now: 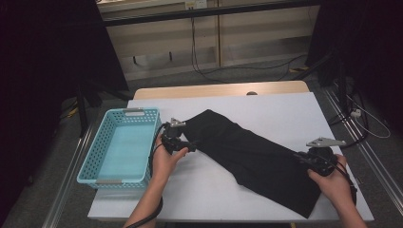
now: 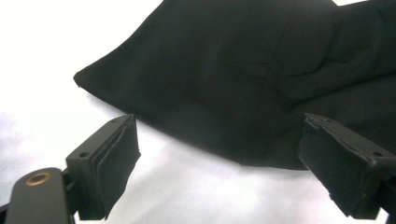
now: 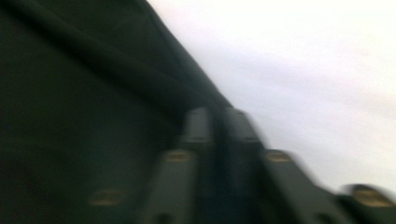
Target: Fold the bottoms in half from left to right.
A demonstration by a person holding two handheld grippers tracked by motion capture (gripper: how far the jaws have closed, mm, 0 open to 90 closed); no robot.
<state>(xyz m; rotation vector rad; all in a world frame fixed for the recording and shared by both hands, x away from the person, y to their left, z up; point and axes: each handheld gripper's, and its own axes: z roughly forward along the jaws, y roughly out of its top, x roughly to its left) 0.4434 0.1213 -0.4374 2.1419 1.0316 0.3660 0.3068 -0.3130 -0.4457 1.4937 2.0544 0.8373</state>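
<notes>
Cloth: black cloth lies slantwise on the white counter, just right of the blue basket.
Left gripper: fingers wide, at the cloth's basket-side end, not gripping.
Right gripper: fingers together at the cloth's far edge; picture too blurred to confirm a grip.

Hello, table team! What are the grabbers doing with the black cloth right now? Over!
Left gripper open, jaws wide beside the black cloth. Right gripper jaws together at the cloth's edge, picture blurred. Blue basket off to the left, not in the way.
</notes>
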